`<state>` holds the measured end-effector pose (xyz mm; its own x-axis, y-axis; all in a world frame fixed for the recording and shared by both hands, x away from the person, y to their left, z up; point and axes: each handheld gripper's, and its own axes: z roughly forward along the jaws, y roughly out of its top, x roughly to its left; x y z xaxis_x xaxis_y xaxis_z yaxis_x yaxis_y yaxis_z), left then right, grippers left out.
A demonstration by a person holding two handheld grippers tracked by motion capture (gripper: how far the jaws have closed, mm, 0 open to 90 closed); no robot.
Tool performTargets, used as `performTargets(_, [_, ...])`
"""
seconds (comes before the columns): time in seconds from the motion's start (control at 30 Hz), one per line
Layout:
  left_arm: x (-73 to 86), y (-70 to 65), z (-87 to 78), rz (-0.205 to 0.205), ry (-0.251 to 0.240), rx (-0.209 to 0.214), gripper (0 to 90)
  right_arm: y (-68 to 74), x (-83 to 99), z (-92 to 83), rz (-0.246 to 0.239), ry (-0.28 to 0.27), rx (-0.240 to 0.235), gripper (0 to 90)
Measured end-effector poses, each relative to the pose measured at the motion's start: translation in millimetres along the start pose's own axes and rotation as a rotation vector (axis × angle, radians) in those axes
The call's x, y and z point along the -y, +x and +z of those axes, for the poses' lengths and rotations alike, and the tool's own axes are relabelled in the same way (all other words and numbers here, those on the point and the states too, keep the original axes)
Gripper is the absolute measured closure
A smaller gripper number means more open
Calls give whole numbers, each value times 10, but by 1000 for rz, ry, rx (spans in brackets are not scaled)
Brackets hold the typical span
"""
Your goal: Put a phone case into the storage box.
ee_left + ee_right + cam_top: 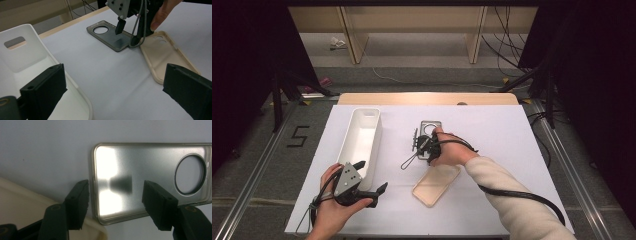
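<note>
Nearest the person, the left gripper [371,192] rests in the left hand [332,205] at the near left part of the white table sheet [502,130], its jaws spread wide with nothing between them; just beside and beyond it lies the long white tray [362,137], whose near rim runs under the left jaw in the left gripper view; ahead of its right jaw lies the beige phone case [162,53], open side up and flat on the sheet. Farther on, the right gripper [115,202] points down over the grey phone case [140,180], held by the right hand [452,150]; its jaws stand part open, one at the case's short end edge, the other over its inner face, pads not pressing on it; the grey case lies flat, its round camera hole on the far side of the right jaw, its near corner just beside the beige case.
</note>
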<state>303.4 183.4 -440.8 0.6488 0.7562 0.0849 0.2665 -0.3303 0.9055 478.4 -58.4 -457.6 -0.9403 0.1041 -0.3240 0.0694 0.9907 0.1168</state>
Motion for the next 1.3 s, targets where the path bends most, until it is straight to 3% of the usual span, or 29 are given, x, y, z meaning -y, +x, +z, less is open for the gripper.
performTargets(0.2, [0,-3,-1,2,0,3,41,1,-31,6,-38,12,-6,463])
performTargets(0.57, [0,-15,3,-1,0,8,46,47,-88,-5,-99,47,-38,652])
performTargets(0.73, [2,-14,4,3,2,8,46,75,-94,-4,-95,56,-56,730])
performTargets(1.3, [3,-20,9,5,4,11,48,91,-95,-7,-99,65,-80,844])
